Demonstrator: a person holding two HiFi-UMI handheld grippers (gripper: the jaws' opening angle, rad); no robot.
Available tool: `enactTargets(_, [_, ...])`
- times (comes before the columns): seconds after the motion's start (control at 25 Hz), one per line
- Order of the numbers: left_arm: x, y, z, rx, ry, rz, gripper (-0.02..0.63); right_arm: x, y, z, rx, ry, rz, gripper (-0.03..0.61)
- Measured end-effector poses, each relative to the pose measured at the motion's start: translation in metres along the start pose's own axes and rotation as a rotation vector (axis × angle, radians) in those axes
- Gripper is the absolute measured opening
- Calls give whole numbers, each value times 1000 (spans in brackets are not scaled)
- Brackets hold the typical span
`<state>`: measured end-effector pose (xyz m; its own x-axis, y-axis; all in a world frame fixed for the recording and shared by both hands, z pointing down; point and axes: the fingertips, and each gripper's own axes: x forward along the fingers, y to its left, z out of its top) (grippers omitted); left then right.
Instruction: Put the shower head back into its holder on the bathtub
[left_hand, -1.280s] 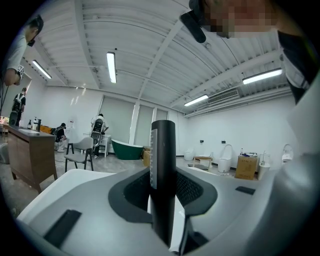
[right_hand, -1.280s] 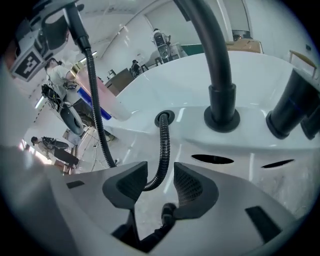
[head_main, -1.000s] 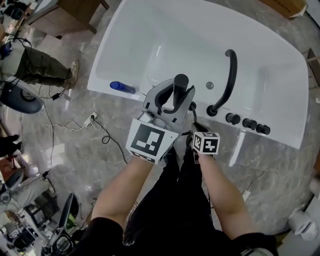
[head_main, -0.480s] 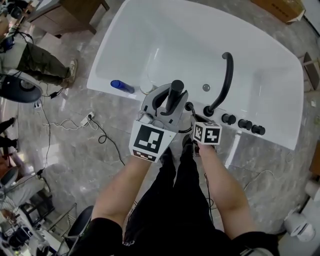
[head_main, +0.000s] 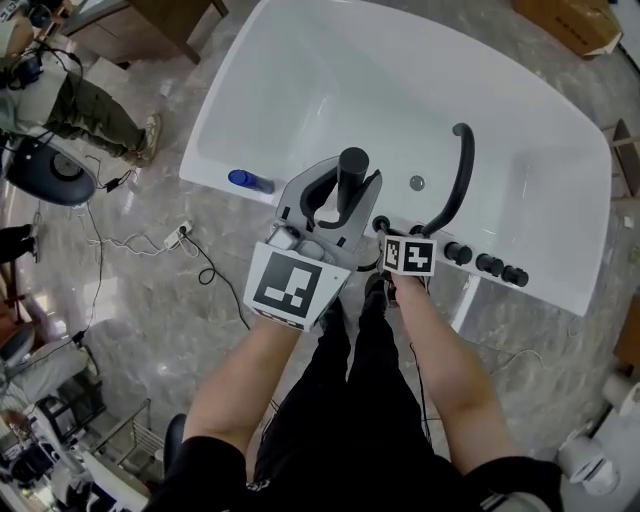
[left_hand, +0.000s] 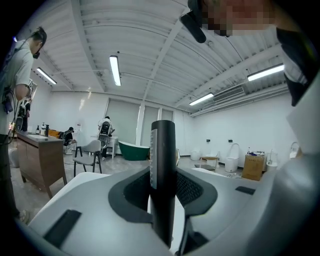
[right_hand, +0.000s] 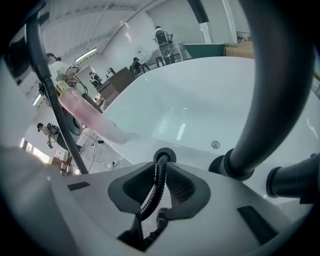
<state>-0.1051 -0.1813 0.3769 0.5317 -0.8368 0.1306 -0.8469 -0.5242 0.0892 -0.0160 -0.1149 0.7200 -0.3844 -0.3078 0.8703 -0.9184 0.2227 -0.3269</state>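
Plainly, the left gripper (head_main: 342, 198) pinches the black cylindrical shower head (head_main: 352, 165) upright between its pads. It holds it over the near rim of the white oval bathtub (head_main: 380, 90), up and to the left of the round black holder ring (head_main: 380, 222).

The left gripper view shows the shower head's smooth barrel (left_hand: 163, 170) clamped, with the showroom behind it, but nothing of the holder. The right gripper view supplies that. A black ribbed hose (right_hand: 156, 186) runs between the jaws of the right gripper (head_main: 384, 232) and drops into the holder ring (right_hand: 170, 151) just ahead of its tips. Those jaws have just been opening and stand slightly apart, with the hose loose between them.

The only print is the black-and-white square pattern on each gripper's marker cube (head_main: 290, 285).

To the right of the right gripper stands one curved black spout (head_main: 461, 170). Beyond it sit three round black knobs (head_main: 487, 264) in a row. One blue cylinder (head_main: 250, 181) lies on the rim to the left of the left gripper.
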Motion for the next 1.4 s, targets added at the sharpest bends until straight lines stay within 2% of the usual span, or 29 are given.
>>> enactTargets(0.16, [9, 9, 33, 6, -33, 2, 127, -9, 3, 13, -64, -22, -23, 101])
enactTargets(0.28, [11, 12, 53, 9, -58, 1, 127, -29, 10, 19, -60, -70, -5, 104])
enactTargets(0.52, [-2, 1, 93, 5, -117, -26, 127, -69, 28, -11, -83, -95, 40, 92])
enactTargets(0.68, [17, -14, 102, 1, -115, -68, 127, -99, 26, 1, -139, -128, 42, 74])
enactTargets(0.84, [15, -26, 85, -12, -65, -86, 127, -119, 27, 6, -163, -170, 45, 59])
enactTargets(1.0, [15, -31, 48, -31, -20, -101, 127, -113, 20, 4, -156, -205, 31, 46])
enactTargets(1.4, [28, -49, -34, -46, 77, -134, 127, -104, -11, -32, -88, -247, 11, 18])
